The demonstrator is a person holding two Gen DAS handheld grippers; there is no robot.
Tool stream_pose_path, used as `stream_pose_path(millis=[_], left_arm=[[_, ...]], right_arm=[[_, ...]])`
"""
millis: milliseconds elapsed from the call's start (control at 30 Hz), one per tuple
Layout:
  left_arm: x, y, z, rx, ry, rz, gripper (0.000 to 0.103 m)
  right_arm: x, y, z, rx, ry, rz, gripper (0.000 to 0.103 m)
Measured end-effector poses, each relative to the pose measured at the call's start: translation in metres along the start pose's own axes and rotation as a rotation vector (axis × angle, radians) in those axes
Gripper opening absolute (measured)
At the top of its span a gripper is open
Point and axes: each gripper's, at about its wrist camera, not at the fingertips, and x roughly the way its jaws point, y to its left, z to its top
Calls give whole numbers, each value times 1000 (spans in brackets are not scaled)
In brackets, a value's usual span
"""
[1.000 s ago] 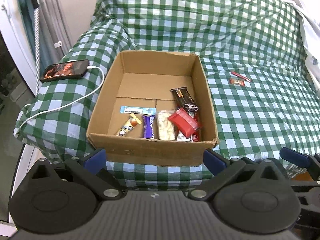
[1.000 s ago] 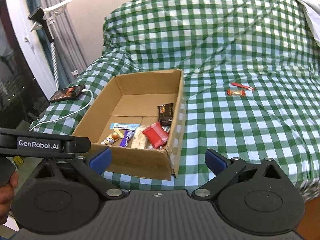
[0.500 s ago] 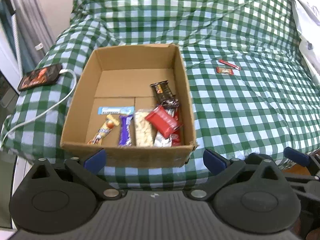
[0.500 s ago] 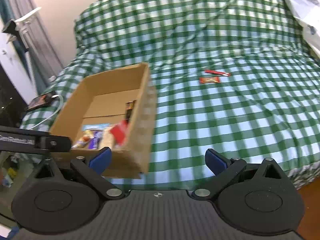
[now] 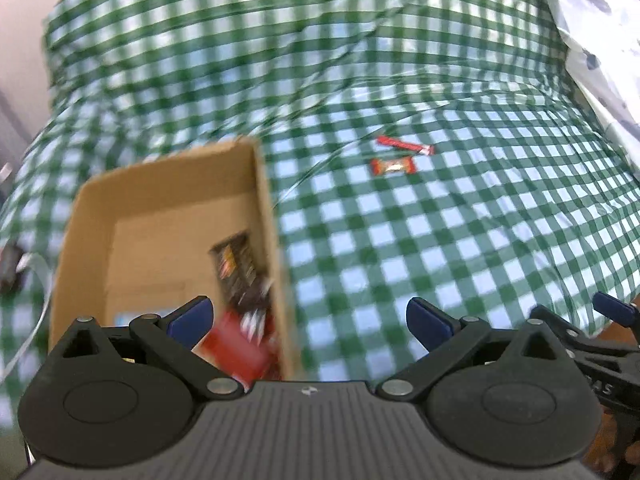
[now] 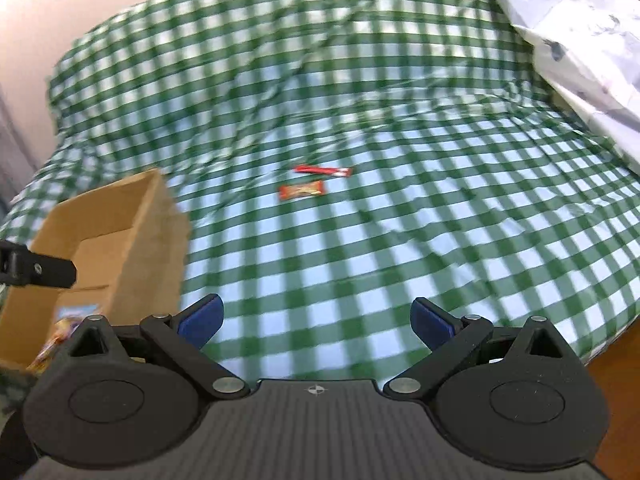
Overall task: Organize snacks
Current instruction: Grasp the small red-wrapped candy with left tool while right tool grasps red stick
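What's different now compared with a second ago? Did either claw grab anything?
Both claws swung to their right, away from the cardboard box and toward the two red snack packets loose on the checked bedcover; the box slid to the left edge of each view. Nothing was grabbed or released: the left claw and the right claw stay open and empty. Box, its snacks and the packets haven't moved.

- Bed cover [image 6: 400, 240]: green and white check.
- Cardboard box [image 5: 264, 216], left of the frame: plain tan-brown.
- Slim wrapper [image 6: 323, 170], mid-frame: red with a white end.
- Short wrapper [image 6: 301, 191] just below it: orange-red with a yellowish centre.
- Packet [image 5: 232, 350] in the box: red.
- Bar [image 5: 236, 272] in the box: dark brown.
- Right tongs [image 6: 316, 322]: black with blue pads.
- Bag [image 6: 580, 48], upper right: white with grey marks.
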Motion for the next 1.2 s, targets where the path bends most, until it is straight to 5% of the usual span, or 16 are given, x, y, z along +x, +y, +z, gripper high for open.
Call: stream_pose_path(millis=[400,567,633,800,1033,1200], left_arm=[[211,-89,139,295,69,-147,102],[292,-116,166,340,145,-134,78],[313,-122,170,360,176,-163,77],[326,-120,171,388,171,-243,31],[315,-82,168,270,181,-275,29],[304,-63,167,233,176,-197,29]], right_arm=[[134,-98,55,45,73,-95,99],[177,-121,66,69,106,-76,99],[197,-124,70,32,119,-74,99],[242,-128,96,-35,99,-64,99],[298,-107,134,-182,78,53,99],[327,-71,149,-368,58,141,99]])
